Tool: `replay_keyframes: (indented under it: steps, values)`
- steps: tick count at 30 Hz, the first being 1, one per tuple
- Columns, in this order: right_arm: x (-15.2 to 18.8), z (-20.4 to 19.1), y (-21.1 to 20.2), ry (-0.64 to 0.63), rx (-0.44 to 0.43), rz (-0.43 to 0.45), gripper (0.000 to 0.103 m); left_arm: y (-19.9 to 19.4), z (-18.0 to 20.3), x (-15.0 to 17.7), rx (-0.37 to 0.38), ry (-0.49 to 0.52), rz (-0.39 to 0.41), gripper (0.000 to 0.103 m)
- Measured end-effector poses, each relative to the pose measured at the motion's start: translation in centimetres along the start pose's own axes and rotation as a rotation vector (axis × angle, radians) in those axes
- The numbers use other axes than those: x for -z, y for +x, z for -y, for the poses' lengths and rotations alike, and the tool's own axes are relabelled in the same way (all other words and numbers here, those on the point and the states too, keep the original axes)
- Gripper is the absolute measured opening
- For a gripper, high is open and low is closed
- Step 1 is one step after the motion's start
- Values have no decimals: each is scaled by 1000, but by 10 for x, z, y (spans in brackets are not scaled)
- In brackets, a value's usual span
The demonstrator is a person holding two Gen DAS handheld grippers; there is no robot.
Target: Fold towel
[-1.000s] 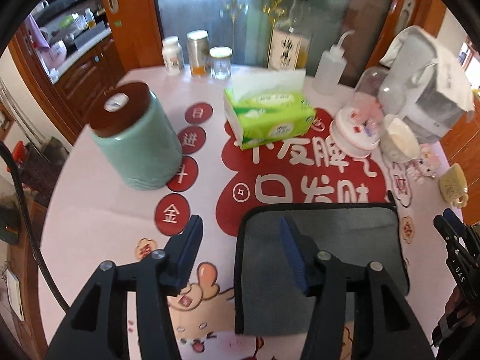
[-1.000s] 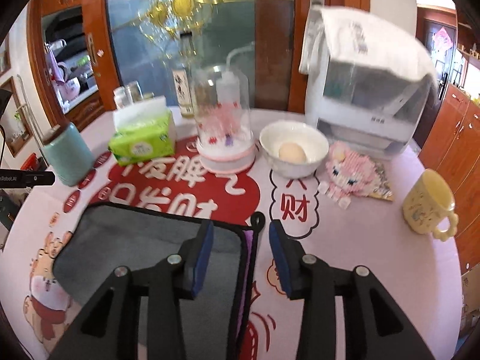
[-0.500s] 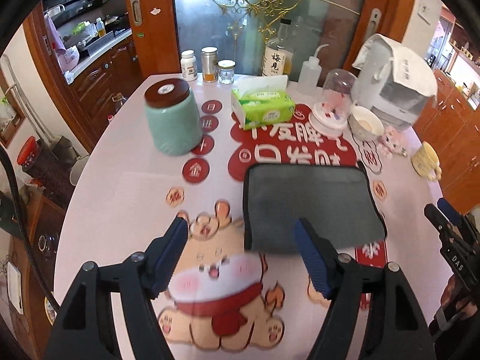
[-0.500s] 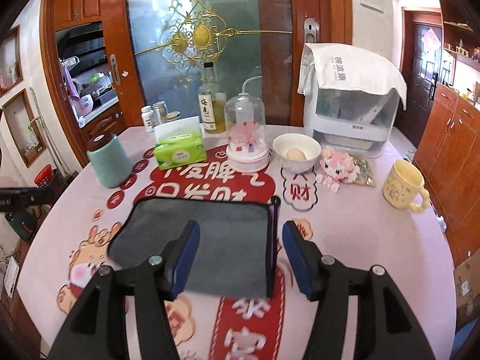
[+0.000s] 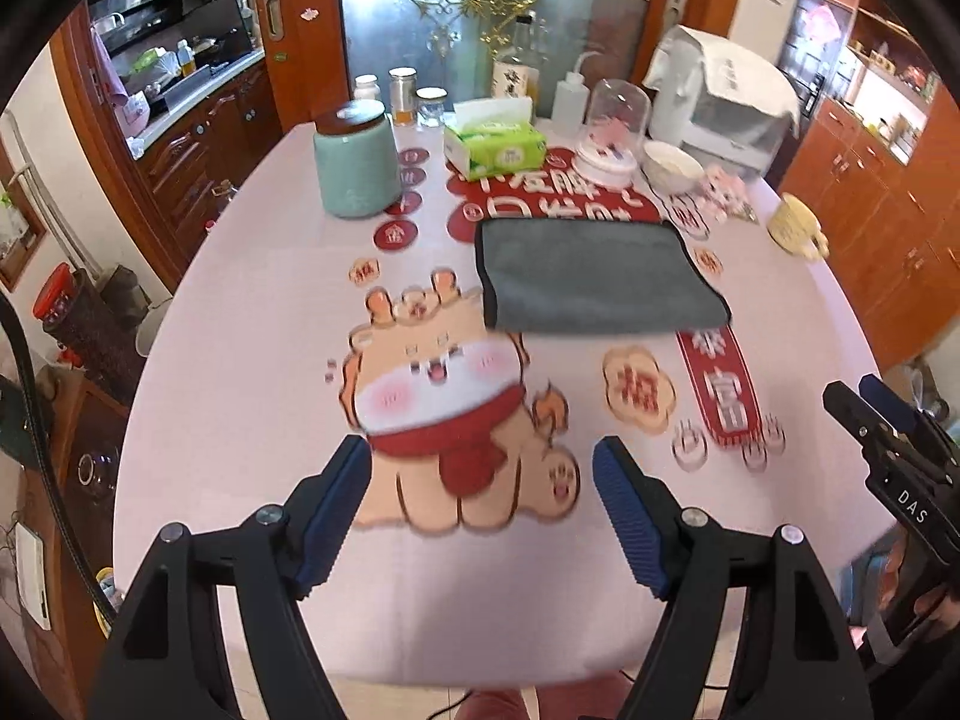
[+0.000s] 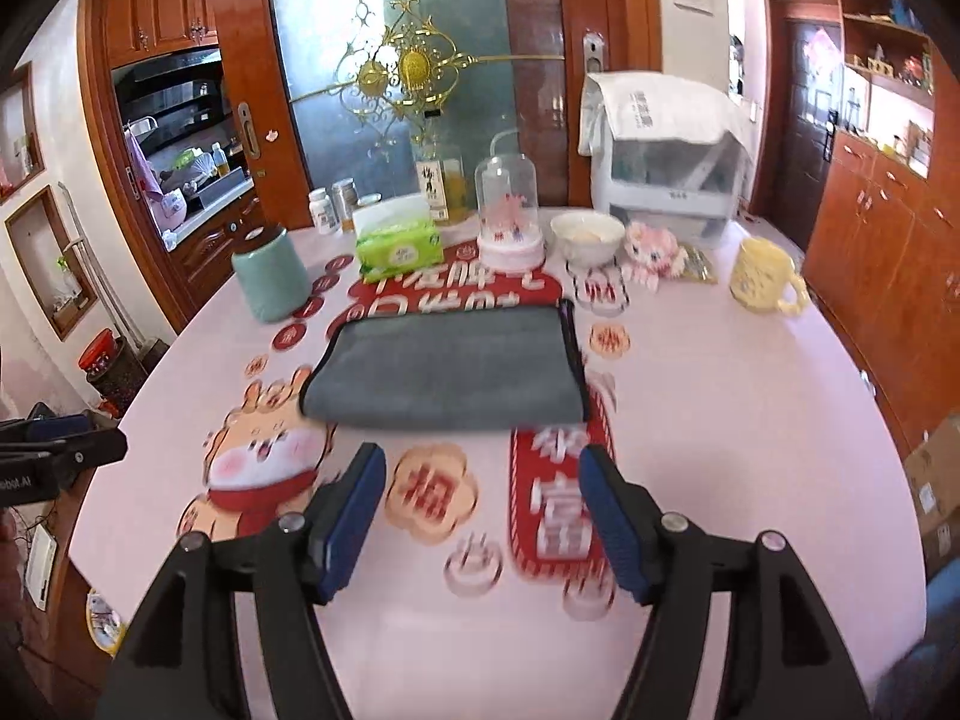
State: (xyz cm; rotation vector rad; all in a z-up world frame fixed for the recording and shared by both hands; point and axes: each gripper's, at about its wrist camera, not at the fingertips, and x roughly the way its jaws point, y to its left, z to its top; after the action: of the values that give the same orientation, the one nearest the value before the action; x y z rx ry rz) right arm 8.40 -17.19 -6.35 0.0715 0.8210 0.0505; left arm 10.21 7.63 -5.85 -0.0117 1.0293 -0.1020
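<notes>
A grey towel (image 5: pixel 591 276) with a dark border lies folded flat on the pink printed tablecloth, mid-table; it also shows in the right wrist view (image 6: pixel 450 369). My left gripper (image 5: pixel 483 474) is open and empty, held back above the near edge of the table, well short of the towel. My right gripper (image 6: pixel 483 480) is open and empty too, held back over the near right part of the table. The right gripper also shows at the right edge of the left wrist view (image 5: pixel 888 420).
Behind the towel stand a teal jar (image 5: pixel 354 165), a green tissue pack (image 5: pixel 495 144), a glass dome (image 5: pixel 615 129), a white bowl (image 5: pixel 672 165), a white appliance (image 5: pixel 720 102) and a yellow mug (image 5: pixel 795 228). The table edge (image 5: pixel 420 675) is close below my grippers.
Both grippers have pulled back and up from the towel toward the near table edge, and their jaws have opened wider. The towel stays folded on the table.
</notes>
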Motion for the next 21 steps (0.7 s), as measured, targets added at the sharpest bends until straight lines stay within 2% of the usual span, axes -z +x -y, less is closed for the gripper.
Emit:
replay_keyframes:
  steps: [4,9,12,17,21]
  values:
    - [23,-14,-31,32,-12,-17,72,-8,-4,31,2,10,-25,75]
    - [42,-32,-61,21,-36,-35,74,-18,-9,60,2,-10,-47,75]
    - [53,-40,-80,5,-45,-56,78,-25,-11,74,-27,-29,-53,75]
    - [67,-35,-103,0,-40,-103,81,-41,-9,86,-12,-63,-54,75]
    - [69,-22,-117,35,-29,-142,86,-55,8,86,4,-60,-43,75]
